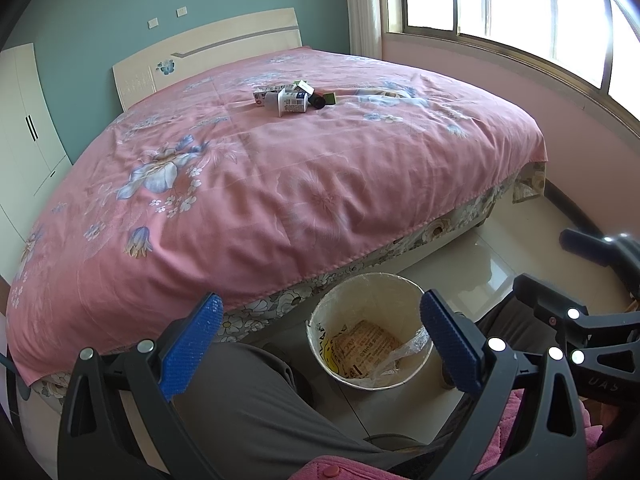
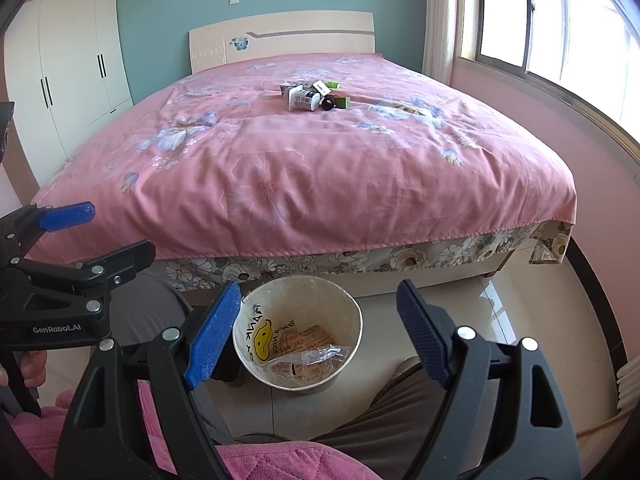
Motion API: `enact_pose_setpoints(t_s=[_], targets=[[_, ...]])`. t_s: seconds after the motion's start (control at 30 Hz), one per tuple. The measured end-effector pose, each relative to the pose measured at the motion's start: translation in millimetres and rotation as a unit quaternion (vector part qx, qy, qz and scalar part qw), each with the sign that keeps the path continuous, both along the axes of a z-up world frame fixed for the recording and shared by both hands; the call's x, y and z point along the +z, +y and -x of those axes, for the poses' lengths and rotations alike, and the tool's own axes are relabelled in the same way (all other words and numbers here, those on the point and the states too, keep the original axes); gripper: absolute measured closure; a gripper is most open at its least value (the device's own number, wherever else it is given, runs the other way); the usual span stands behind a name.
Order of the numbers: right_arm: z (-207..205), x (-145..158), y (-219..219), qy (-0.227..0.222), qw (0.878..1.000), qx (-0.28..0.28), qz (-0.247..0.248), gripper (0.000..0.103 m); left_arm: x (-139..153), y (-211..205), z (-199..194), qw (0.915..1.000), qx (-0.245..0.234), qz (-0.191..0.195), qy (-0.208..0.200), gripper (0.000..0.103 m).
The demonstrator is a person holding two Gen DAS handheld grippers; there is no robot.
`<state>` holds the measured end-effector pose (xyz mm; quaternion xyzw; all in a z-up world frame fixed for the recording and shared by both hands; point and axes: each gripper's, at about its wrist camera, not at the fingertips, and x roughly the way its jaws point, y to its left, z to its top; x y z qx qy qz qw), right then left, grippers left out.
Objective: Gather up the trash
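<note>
A small heap of trash (image 1: 292, 96) (image 2: 310, 96) lies near the middle of the pink bed: a white bottle (image 1: 291, 103) (image 2: 303, 101), small boxes, a dark round piece and a green box (image 2: 342, 102). On the floor at the foot of the bed stands a round bin (image 1: 370, 292) (image 2: 298, 286) lined with a plastic bag, with papers and clear wrap inside. My left gripper (image 1: 320, 344) is open and empty above the bin. My right gripper (image 2: 316, 334) is open and empty too, also over the bin. Both are far from the heap.
The bed (image 1: 280, 184) (image 2: 300, 176) with a floral pink cover fills the room's middle, its headboard (image 2: 280, 38) at the far wall. A white wardrobe (image 2: 68, 64) stands left, a window (image 1: 500, 4) right. A person's grey trouser legs (image 1: 256, 412) and pink garment (image 2: 280, 460) sit below the grippers.
</note>
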<state>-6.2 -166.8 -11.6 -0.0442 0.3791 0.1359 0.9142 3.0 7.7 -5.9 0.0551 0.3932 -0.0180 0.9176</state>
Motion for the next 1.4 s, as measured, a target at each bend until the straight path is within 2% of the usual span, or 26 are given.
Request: enact_pose_setpoints(t_s=[0.23, 0.53, 0.73, 1.2, 1.4], targets=[[-6, -4, -1, 0.006, 1.000, -0.007, 0.004, 0.024, -6, -5, -9, 1.0000, -0.005, -0.001, 0.007, 0.002], [-31, 13, -3, -0.014, 1.000, -0.014, 0.022, 0.024, 5, 2, -44, 0.9998, -0.005, 0.015, 0.008, 0.002], [-66, 33, -5, -0.022, 0.999, -0.017, 0.021, 0.024, 22, 11, -82, 0.9996, 0.002, 0.027, 0.004, 0.002], [-169, 95, 8, -0.096, 0.994, -0.001, 0.054, 0.024, 57, 24, -180, 0.9995, 0.003, 0.021, -0.022, 0.002], [-225, 102, 12, -0.091, 0.994, 0.022, 0.063, 0.024, 60, 23, -227, 0.9995, -0.001, 0.022, -0.023, 0.002]])
